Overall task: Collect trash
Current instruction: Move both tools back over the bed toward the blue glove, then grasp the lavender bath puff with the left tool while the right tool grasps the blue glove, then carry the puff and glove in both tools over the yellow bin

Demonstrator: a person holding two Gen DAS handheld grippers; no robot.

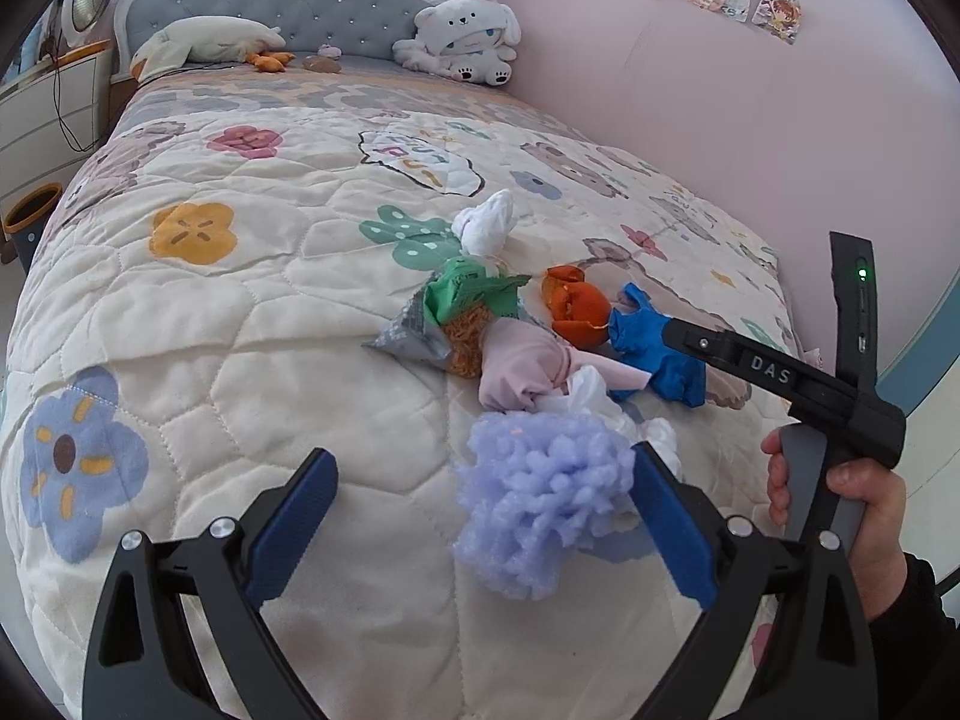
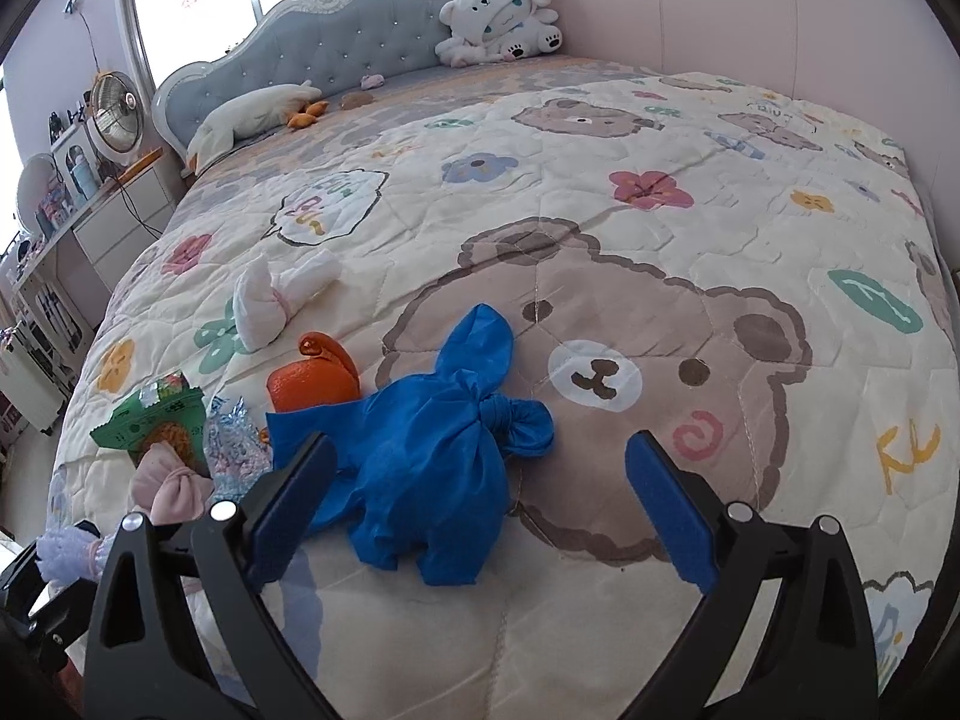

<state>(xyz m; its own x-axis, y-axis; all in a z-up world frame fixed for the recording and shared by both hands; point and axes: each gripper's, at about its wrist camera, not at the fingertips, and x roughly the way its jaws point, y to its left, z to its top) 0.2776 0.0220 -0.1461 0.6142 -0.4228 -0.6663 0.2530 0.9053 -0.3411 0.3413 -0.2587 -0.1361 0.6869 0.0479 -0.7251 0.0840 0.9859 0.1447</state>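
**Closing in on the trash pile on the bed**

A quilted bedspread (image 1: 252, 360) is covering the bed, with a soft toy (image 1: 462, 39) sitting far off by the headboard. Near its right side, the trash is lying bunched together: a knotted blue bag (image 2: 420, 480), a purple foam wad (image 1: 540, 516), a green wrapper (image 1: 468, 294) and an orange peel (image 1: 579, 306). The left claw (image 1: 480, 516) is gaping wide, holding nothing, the wad touching its right finger. The right claw (image 2: 480, 492) is equally wide and empty around the bag. Centring each piece before squeezing should be helping the grip.
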